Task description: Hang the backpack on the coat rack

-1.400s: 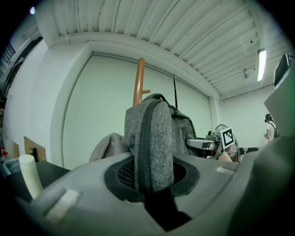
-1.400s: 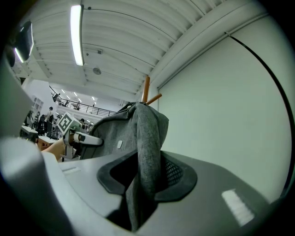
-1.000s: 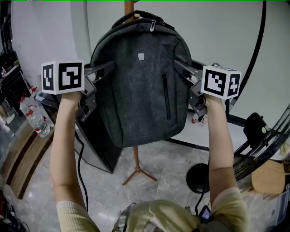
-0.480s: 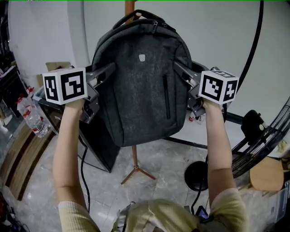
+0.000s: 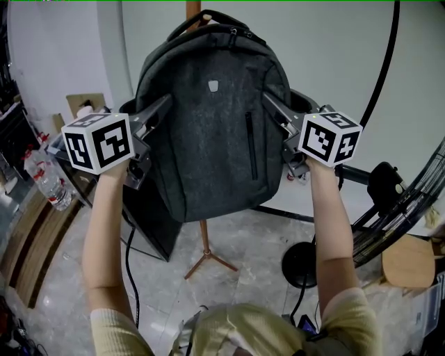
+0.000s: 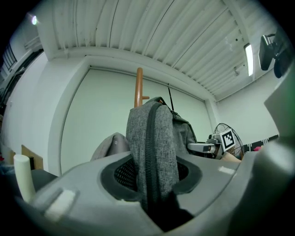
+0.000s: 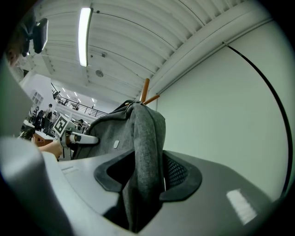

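**Backpack** (image 5: 208,125): dark grey felt-like cloth, with a vertical zip (image 5: 249,146) on the front and a small badge above it. It is carried upright at the top of the coat rack, front face towards the head view and bottom well clear of the floor. Its top handle (image 5: 201,17) is seen arched across the pole.

**Coat rack** (image 5: 204,240): a wooden pole on splayed feet. The upper pole and a peg are shown above the bag in the right gripper view (image 7: 146,94).

**Left gripper** (image 5: 158,111): held nearly level at the bag's left side seam. Its jaws have just been opening. A fold of the side panel stands between them, with dark gaps beside it, so it is taken as released.

**Right gripper** (image 5: 272,106): mirrored at the right side seam. Its jaws have likewise just been opening. A fold of cloth hangs loose between them, unclenched.

**Marker cubes**: one is fitted on each gripper, left (image 5: 97,142) and right (image 5: 330,137).

**Surroundings**: water bottles (image 5: 49,182) are noted on the floor at the left, a black cabinet (image 5: 149,222) behind the bag, a fan guard (image 5: 410,215) at the right and a wooden stool (image 5: 410,268) below it.
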A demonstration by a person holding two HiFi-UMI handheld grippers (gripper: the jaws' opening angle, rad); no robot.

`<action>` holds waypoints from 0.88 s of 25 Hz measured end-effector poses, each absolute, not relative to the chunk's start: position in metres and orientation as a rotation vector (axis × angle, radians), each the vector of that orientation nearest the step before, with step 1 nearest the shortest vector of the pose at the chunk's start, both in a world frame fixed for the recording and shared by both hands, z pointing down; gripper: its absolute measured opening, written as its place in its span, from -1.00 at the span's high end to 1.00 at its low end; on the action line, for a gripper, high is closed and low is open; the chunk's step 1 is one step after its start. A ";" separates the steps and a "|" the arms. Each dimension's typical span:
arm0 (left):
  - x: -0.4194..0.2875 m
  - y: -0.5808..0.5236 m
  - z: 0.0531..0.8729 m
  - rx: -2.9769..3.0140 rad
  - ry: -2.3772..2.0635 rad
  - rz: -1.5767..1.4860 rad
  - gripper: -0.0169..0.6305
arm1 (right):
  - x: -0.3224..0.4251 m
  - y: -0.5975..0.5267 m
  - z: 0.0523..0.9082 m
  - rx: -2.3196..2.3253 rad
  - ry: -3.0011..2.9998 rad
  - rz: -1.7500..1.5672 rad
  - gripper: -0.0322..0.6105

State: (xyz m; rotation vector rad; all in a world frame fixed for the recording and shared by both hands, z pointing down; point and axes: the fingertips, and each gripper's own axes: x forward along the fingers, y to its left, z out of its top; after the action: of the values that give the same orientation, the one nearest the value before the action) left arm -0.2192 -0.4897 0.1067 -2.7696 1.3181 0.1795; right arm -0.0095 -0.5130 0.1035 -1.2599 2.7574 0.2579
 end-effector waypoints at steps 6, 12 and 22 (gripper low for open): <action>-0.219 -0.489 0.108 -2.743 1.335 0.160 0.45 | -0.008 -0.515 0.104 -1.258 2.733 0.313 0.29; -0.224 -0.487 0.105 -2.683 1.361 0.174 0.36 | -0.007 -0.514 0.103 -1.338 2.688 0.460 0.22; -0.238 -0.473 0.098 -2.540 1.433 0.206 0.19 | 0.000 -0.507 0.104 -1.388 2.638 0.541 0.17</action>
State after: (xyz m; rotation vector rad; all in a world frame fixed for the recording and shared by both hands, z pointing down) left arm -0.2382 -0.4730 0.0977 -2.5396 1.4327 0.2062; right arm 0.0001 -0.5071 0.1037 -1.3876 2.6378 0.5408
